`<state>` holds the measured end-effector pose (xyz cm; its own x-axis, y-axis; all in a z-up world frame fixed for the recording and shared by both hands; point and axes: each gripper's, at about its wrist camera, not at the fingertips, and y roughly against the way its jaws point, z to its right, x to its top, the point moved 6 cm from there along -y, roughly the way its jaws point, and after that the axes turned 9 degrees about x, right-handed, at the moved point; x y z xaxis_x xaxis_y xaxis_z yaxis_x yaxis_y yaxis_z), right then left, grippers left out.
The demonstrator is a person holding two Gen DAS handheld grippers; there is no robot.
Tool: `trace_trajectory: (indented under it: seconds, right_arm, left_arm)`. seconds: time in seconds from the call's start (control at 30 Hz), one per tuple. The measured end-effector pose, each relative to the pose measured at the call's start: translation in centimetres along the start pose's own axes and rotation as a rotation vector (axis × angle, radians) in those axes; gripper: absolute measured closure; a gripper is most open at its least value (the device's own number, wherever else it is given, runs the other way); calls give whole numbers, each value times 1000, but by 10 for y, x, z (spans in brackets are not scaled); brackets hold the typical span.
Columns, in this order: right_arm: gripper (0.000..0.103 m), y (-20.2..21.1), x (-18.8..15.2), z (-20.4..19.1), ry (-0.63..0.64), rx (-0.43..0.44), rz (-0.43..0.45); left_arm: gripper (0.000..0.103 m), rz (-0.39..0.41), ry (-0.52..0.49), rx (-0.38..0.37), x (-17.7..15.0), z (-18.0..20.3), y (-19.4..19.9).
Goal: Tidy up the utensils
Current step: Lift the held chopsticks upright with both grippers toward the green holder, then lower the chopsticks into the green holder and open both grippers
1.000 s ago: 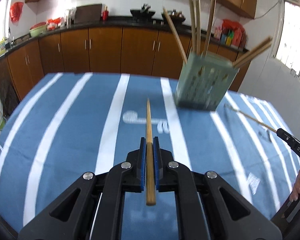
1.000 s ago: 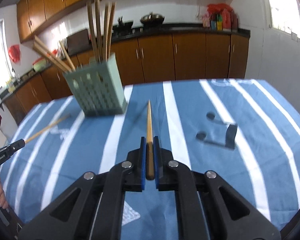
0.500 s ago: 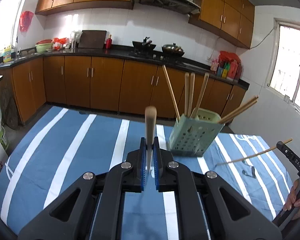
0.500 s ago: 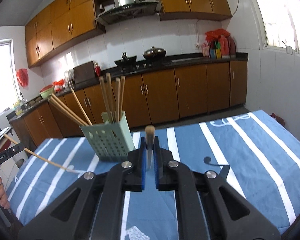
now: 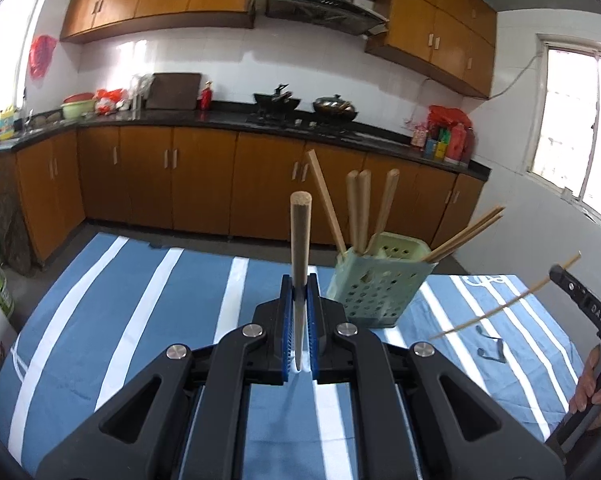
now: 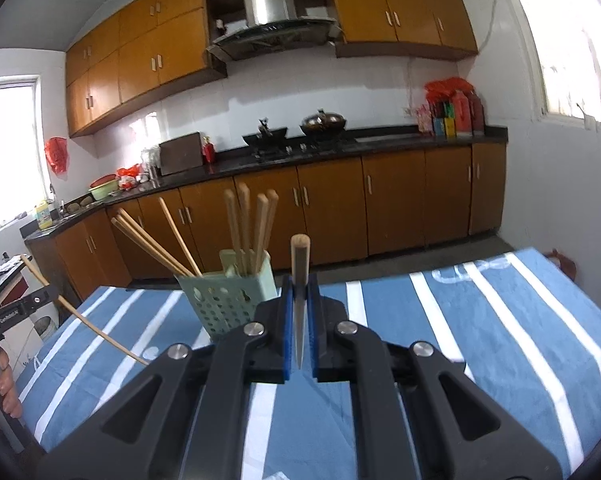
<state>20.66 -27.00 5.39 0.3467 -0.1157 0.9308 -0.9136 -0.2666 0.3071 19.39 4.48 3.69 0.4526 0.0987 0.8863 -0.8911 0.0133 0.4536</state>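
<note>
A pale green perforated utensil holder (image 5: 376,284) stands on the blue striped tablecloth (image 5: 140,320) with several wooden chopsticks in it. It also shows in the right wrist view (image 6: 232,300). My left gripper (image 5: 299,292) is shut on a wooden chopstick (image 5: 299,240), held up off the table, left of the holder. My right gripper (image 6: 299,292) is shut on another wooden chopstick (image 6: 299,272), raised, right of the holder. The right-hand chopstick shows in the left wrist view (image 5: 508,300), and the left-hand one in the right wrist view (image 6: 80,316).
A small black metal clip (image 5: 490,350) lies on the cloth to the right of the holder. Brown kitchen cabinets (image 5: 200,184) and a dark counter with pans (image 6: 300,132) run behind the table. A window (image 5: 580,120) is on the right wall.
Both grippers have lifted their chopsticks off the cloth and tilted them upward. The views have swung from the table surface up toward the kitchen.
</note>
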Motion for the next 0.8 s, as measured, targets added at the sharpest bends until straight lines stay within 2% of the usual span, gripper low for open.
trace_trajectory:
  seconds: [0.2,0.33,0.5,0.57,0.67,0.8]
  right_arm:
    - [95,15,41,-25,-11,149,4]
    - [95,28,64,-40,-9,218,29]
    - [95,26,97,-51,7,188,102]
    - [95,19,108,-54,11,174,106]
    - [95,-7,118,-56,21,145,67]
    - [95,-47,117,-55,41,112,-12]
  left_arm:
    - [96,32,-4,-93,29,22,17]
    - [96,91,-30,-133,52,44,31]
    - [96,161,-18,-137,83,64,34]
    - [96,195,-15,-131,96,73,32]
    - [96,223,-47,-108,109,86,23]
    - [96,191,-74,-80,110,96,-3]
